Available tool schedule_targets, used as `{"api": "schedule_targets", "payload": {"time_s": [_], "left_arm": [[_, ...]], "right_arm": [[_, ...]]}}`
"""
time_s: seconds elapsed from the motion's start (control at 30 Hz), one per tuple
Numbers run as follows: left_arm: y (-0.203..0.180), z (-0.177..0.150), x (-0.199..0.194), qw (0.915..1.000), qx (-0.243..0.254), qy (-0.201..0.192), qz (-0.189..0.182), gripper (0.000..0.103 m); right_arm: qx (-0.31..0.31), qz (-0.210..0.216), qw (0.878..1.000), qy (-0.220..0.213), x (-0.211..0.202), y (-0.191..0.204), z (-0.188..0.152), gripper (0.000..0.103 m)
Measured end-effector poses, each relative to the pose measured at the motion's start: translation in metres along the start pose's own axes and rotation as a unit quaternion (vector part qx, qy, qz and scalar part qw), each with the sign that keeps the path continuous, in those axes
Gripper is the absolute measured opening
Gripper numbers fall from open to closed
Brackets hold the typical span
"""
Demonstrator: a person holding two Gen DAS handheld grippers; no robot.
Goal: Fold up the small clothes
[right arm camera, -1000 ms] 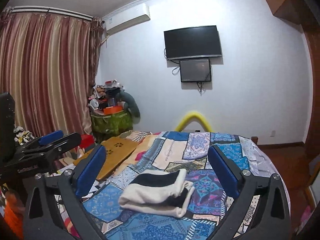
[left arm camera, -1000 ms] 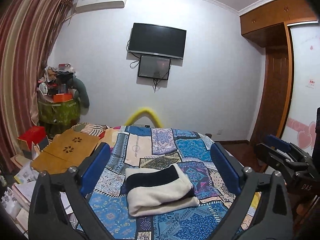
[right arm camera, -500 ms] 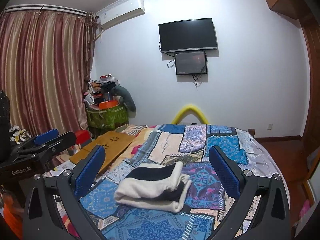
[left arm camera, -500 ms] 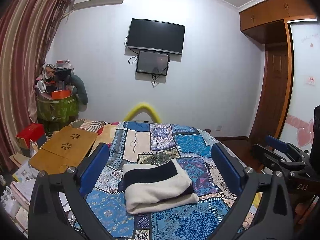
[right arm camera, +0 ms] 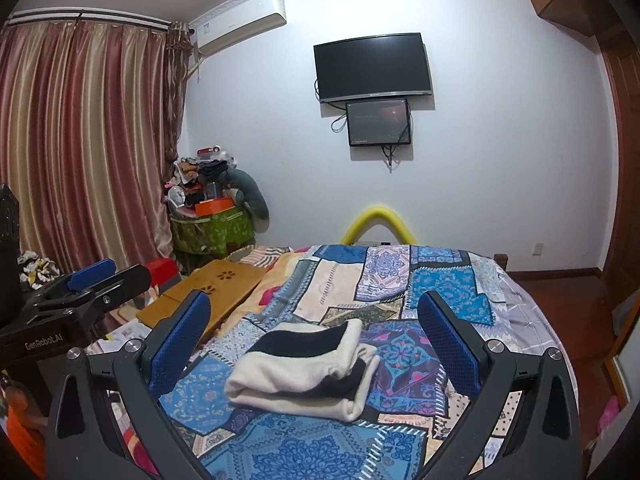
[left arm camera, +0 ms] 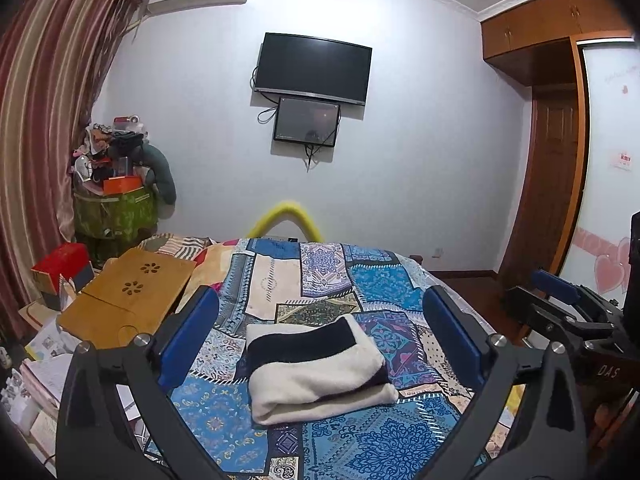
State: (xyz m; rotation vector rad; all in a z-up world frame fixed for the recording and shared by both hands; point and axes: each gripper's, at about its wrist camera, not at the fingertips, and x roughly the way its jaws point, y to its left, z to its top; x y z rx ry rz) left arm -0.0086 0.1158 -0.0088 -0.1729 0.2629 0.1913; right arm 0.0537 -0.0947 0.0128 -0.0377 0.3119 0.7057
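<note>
A small cream and dark navy fleece garment [left arm camera: 316, 372] lies folded into a thick bundle on the patchwork bedspread [left arm camera: 384, 444]. In the right wrist view the same garment [right arm camera: 304, 376] shows its folded edge at the right. My left gripper [left arm camera: 320, 336] hovers above and in front of it, open, nothing between its blue pads. My right gripper [right arm camera: 316, 332] is likewise open and held off the cloth. Each gripper appears at the edge of the other's view: the right gripper [left arm camera: 560, 312] and the left gripper [right arm camera: 88, 284].
A wooden lap tray [left arm camera: 128, 300] lies at the bed's left edge, with a red box [left arm camera: 60, 264] and papers beside it. A cluttered green stand [left arm camera: 114, 208] sits by the striped curtain [left arm camera: 44, 120]. A yellow foam arch [left arm camera: 286, 216] rises behind the bed; a wardrobe [left arm camera: 560, 152] is at right.
Both grippers have drawn back and tilted up slightly, so the folded garment sits a little lower in each view. The garment itself has not moved.
</note>
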Motion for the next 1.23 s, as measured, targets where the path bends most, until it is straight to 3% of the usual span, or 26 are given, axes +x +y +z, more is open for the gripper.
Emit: {"api": "schedule_targets", "payload": {"time_s": [1.23], "left_arm": [[-0.0077, -0.0017, 0.0011, 0.9998, 0.01, 0.013, -0.014, 0.103]], "right_arm": [[0.01, 0.003, 1.0, 0.003, 0.0006, -0.0004, -0.0017, 0.103]]}}
